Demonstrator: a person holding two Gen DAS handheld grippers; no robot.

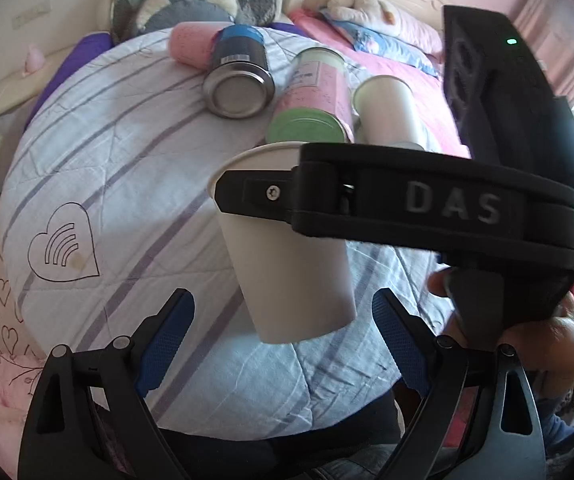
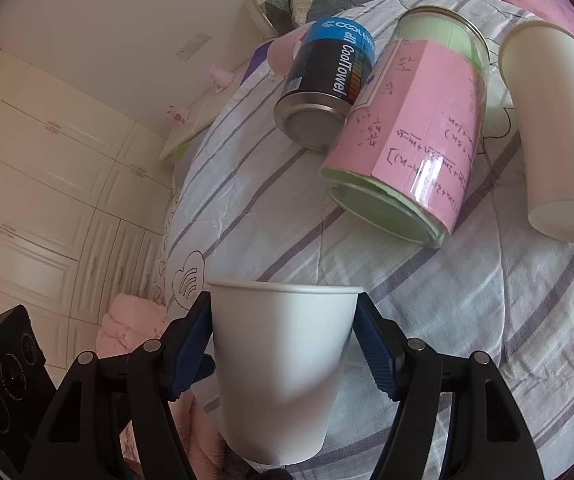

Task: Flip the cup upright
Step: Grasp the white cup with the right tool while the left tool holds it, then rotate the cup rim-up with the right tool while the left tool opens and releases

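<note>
A white paper cup [image 2: 283, 368] is held mouth-up between the blue pads of my right gripper [image 2: 283, 344], which is shut on it just below the rim, above the striped bedspread. In the left wrist view the same cup [image 1: 287, 264] hangs upright, with the right gripper's black finger [image 1: 255, 196] across its rim. My left gripper [image 1: 283, 344] is open and empty just below and in front of the cup's base, not touching it.
On the striped bedspread [image 1: 107, 152] lie a dark CoolTowel can [image 1: 239, 76], a pink-and-green jar [image 1: 315, 100] and a tall white cup [image 1: 387, 108], all on their sides. Pillows and plush toys [image 1: 191, 8] are at the headboard. White cabinets [image 2: 47, 200] stand to the left.
</note>
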